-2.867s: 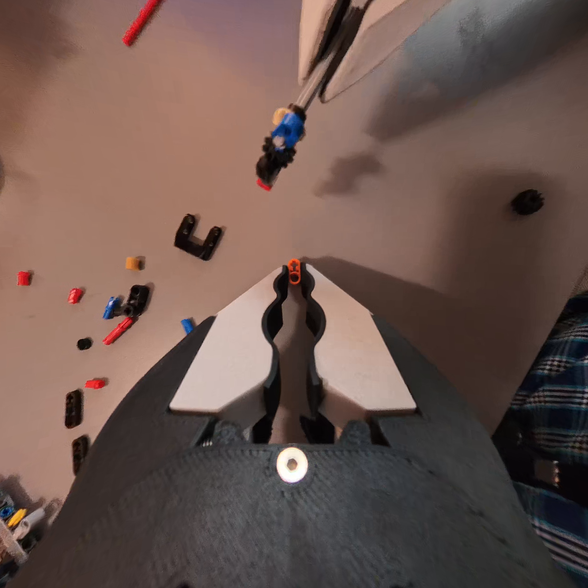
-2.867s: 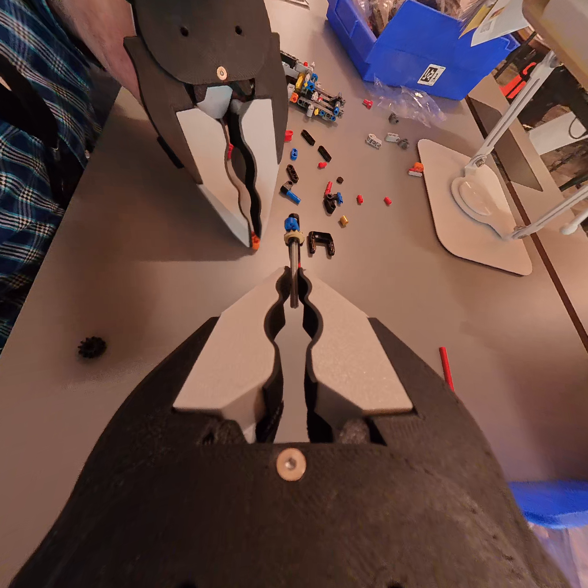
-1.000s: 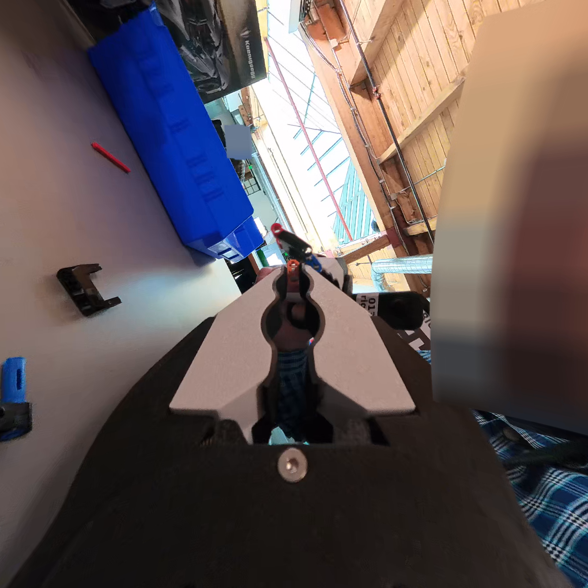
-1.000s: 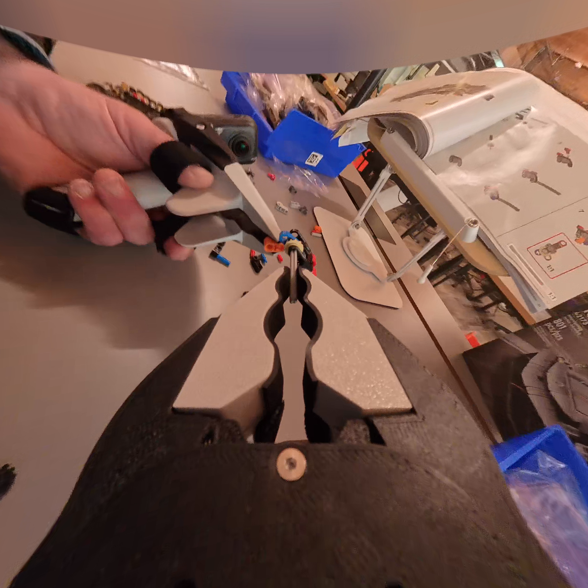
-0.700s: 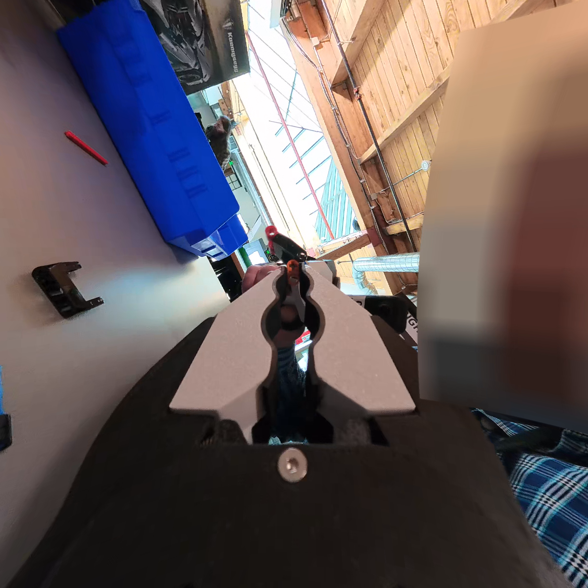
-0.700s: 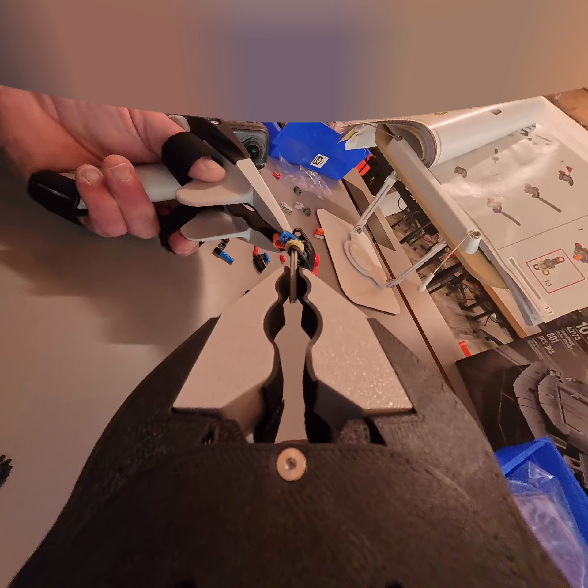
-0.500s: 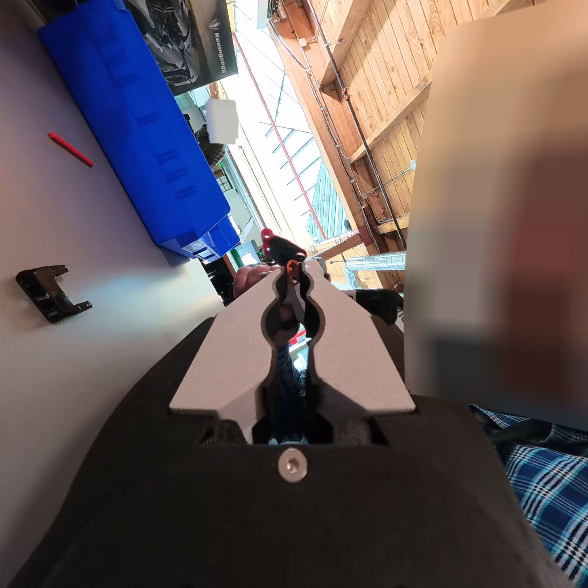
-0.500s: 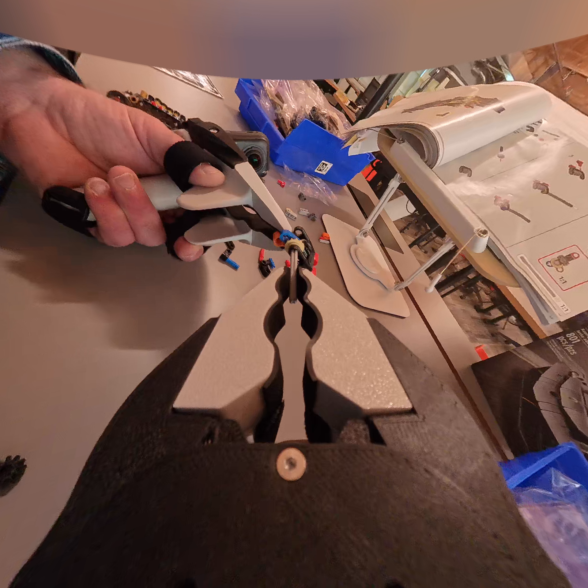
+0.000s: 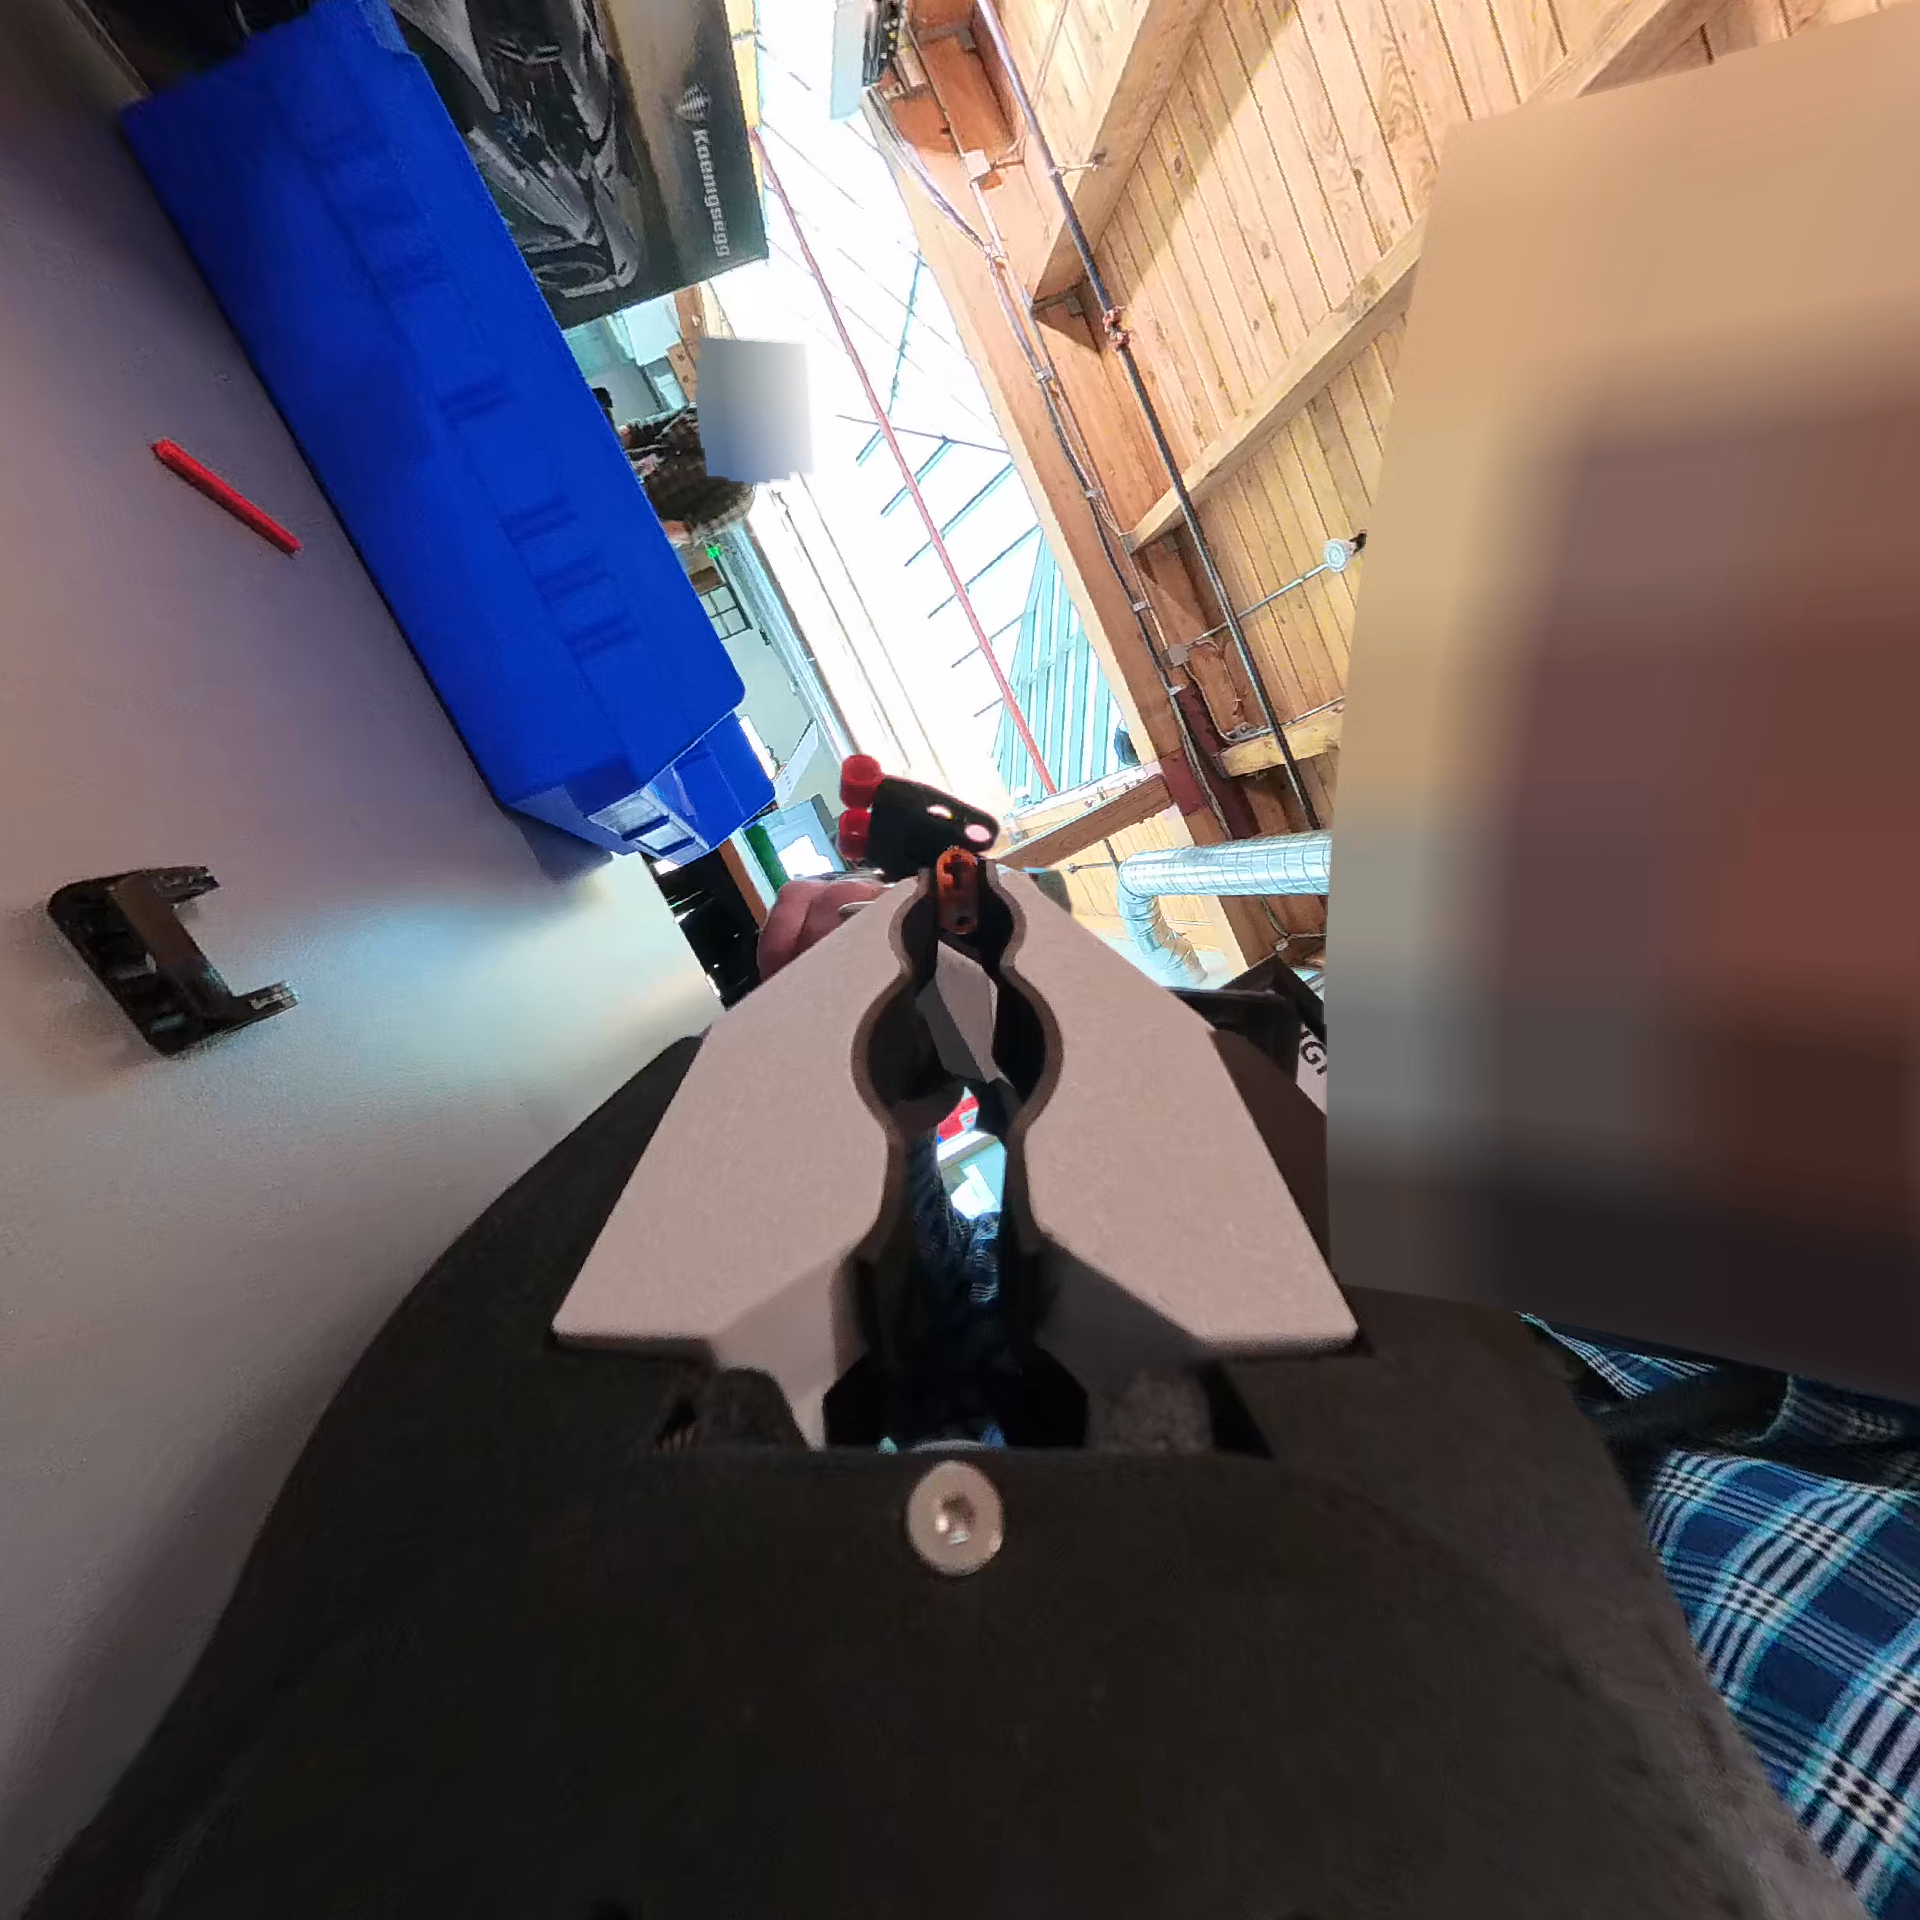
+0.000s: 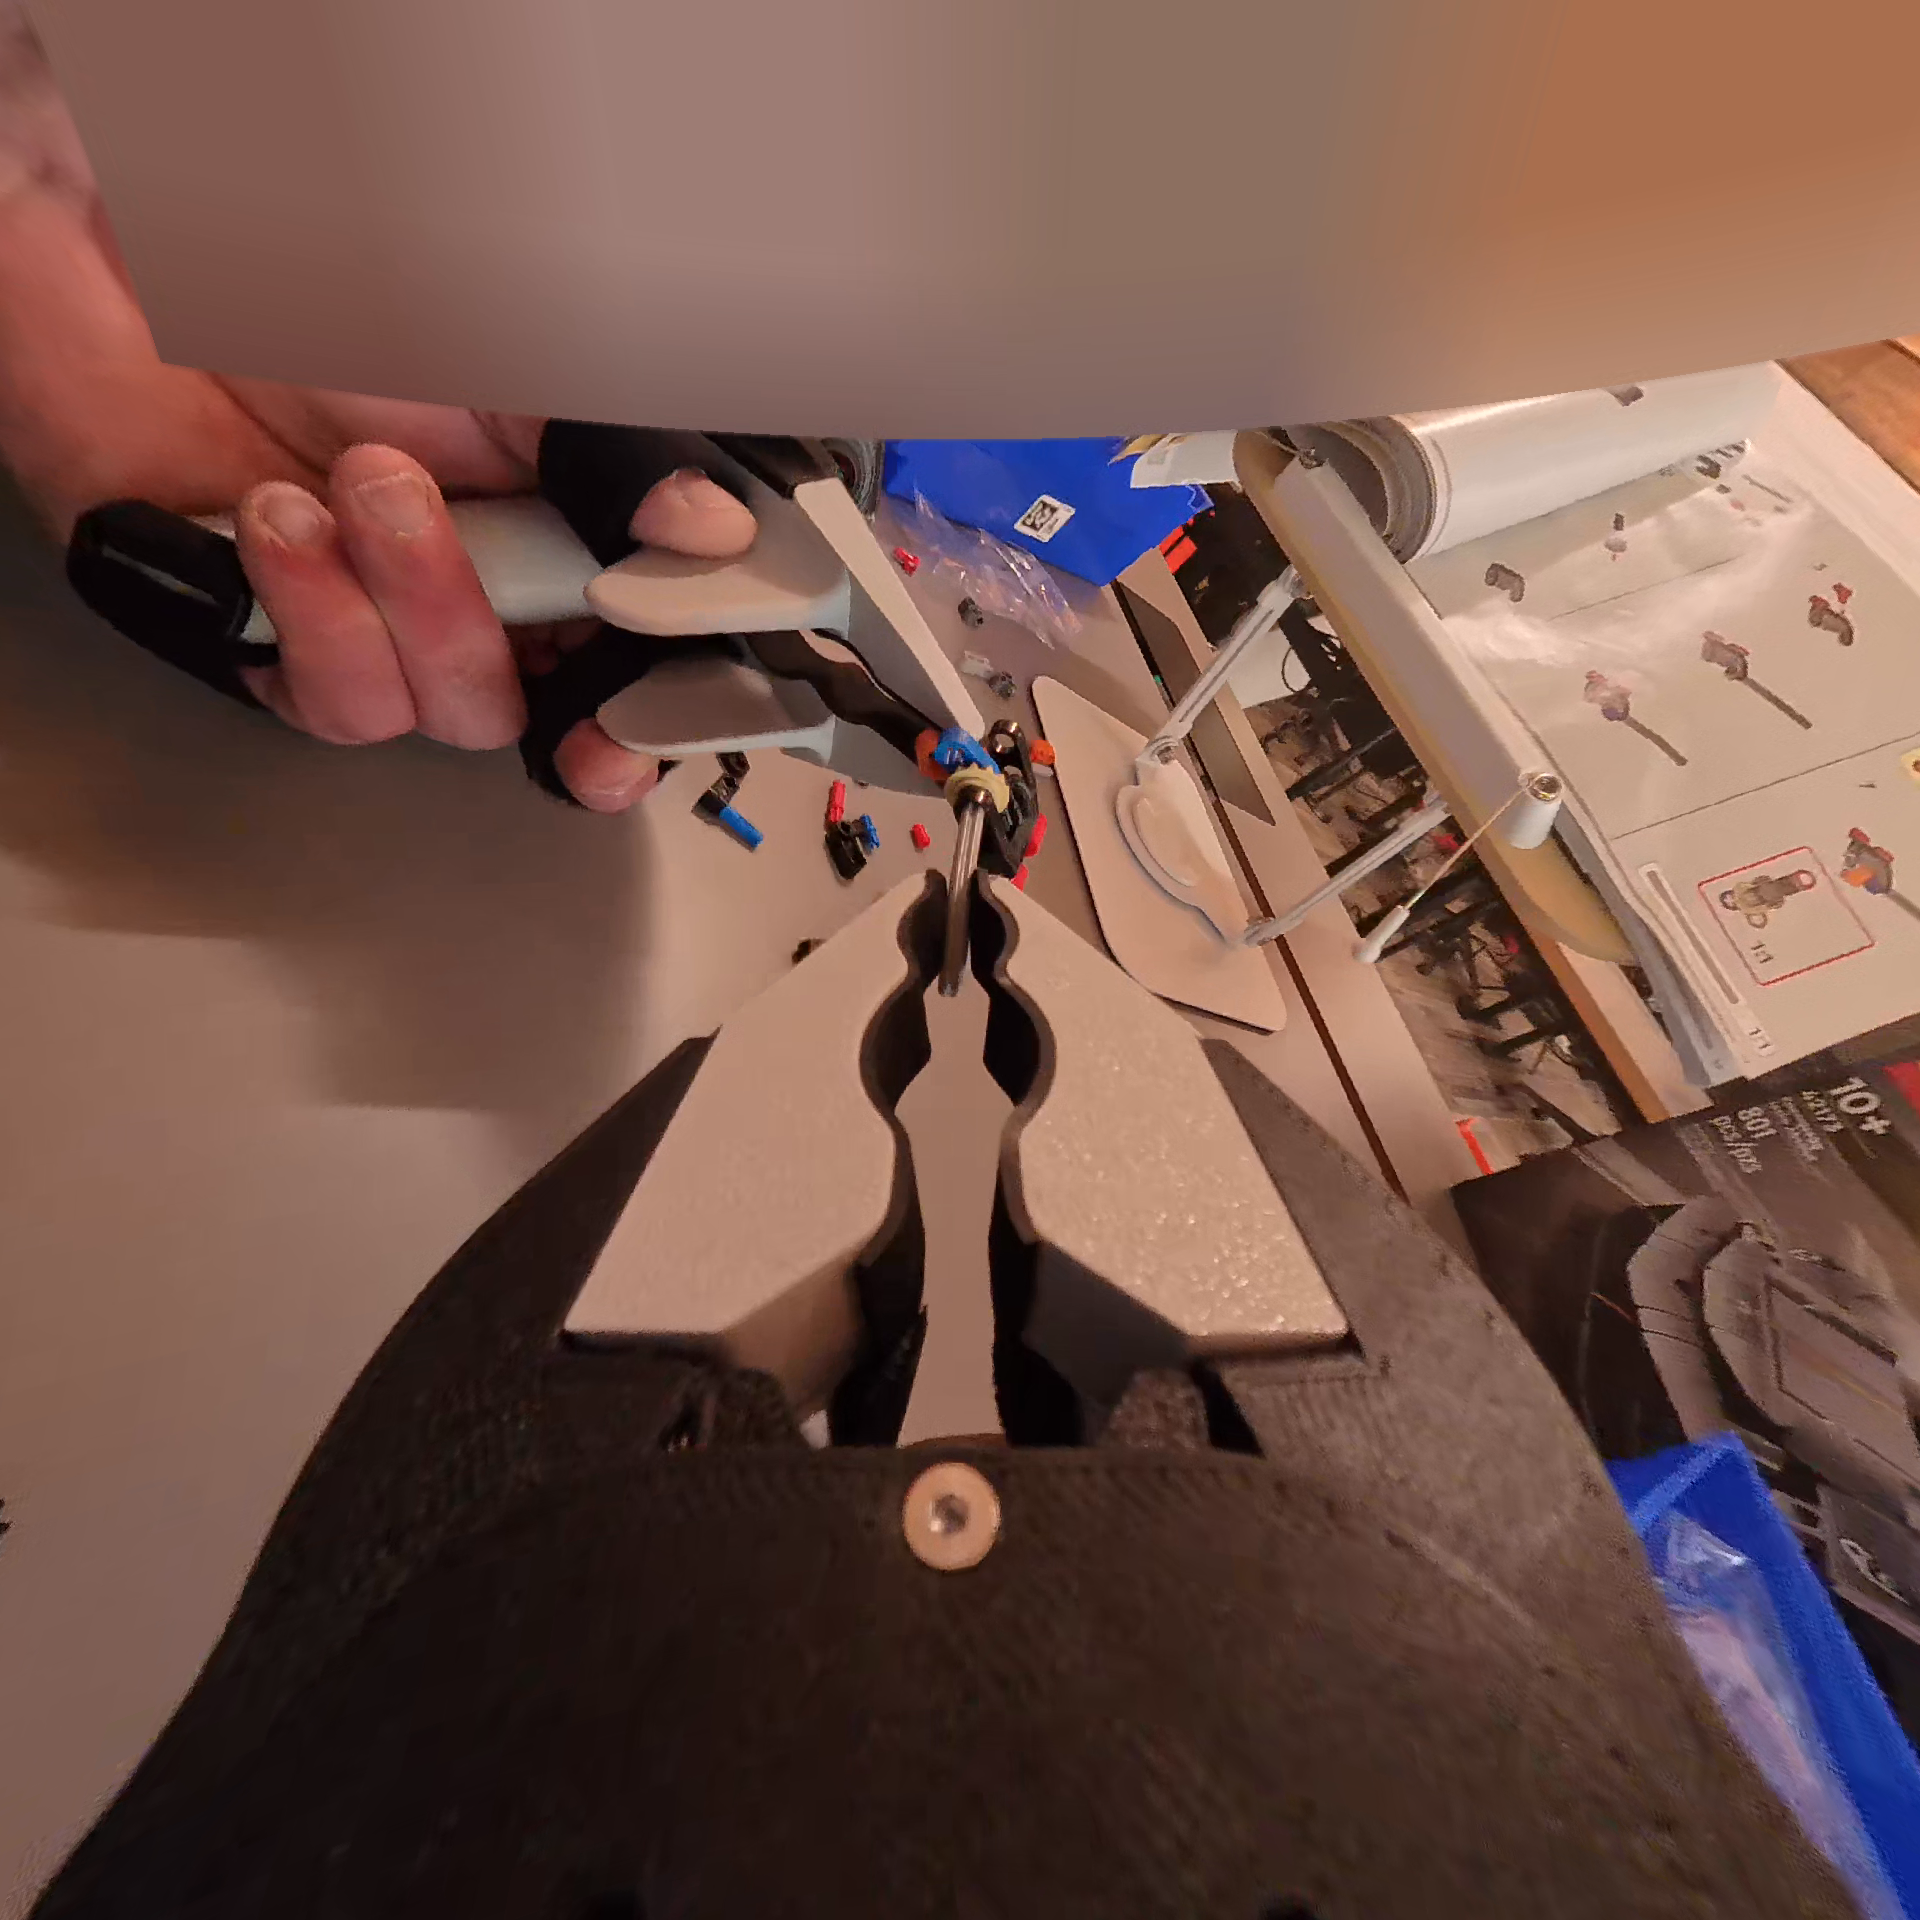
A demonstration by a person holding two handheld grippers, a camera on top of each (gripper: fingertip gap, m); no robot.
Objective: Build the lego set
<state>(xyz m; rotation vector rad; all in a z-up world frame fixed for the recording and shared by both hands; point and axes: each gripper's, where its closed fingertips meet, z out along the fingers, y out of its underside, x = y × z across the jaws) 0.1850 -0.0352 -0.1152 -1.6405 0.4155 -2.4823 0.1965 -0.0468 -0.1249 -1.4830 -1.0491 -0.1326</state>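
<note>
Left gripper (image 9: 956,883) clenched on your orange connector (image 9: 954,891) | right gripper (image 10: 961,894) grasping the axle assembly (image 10: 982,784), lifted above the table (image 10: 260,1039) | risk: misaligned push twists the axle loose, dropping parts.

The right gripper (image 10: 961,914) is faced with matt, grainy grey finger plates on a rough, layered black plastic body fixed by a bright metal screw (image 10: 950,1520). A smooth, shiny metal-looking axle (image 10: 962,873) is pinched there. Glossy plastic is seen on the orange connector (image 9: 956,896) and blue bin (image 9: 436,416). The table (image 10: 260,1091) appears smooth and matt. Planked wood (image 9: 1226,343) and glossy instruction paper (image 10: 1683,727) are seen far off.
</note>
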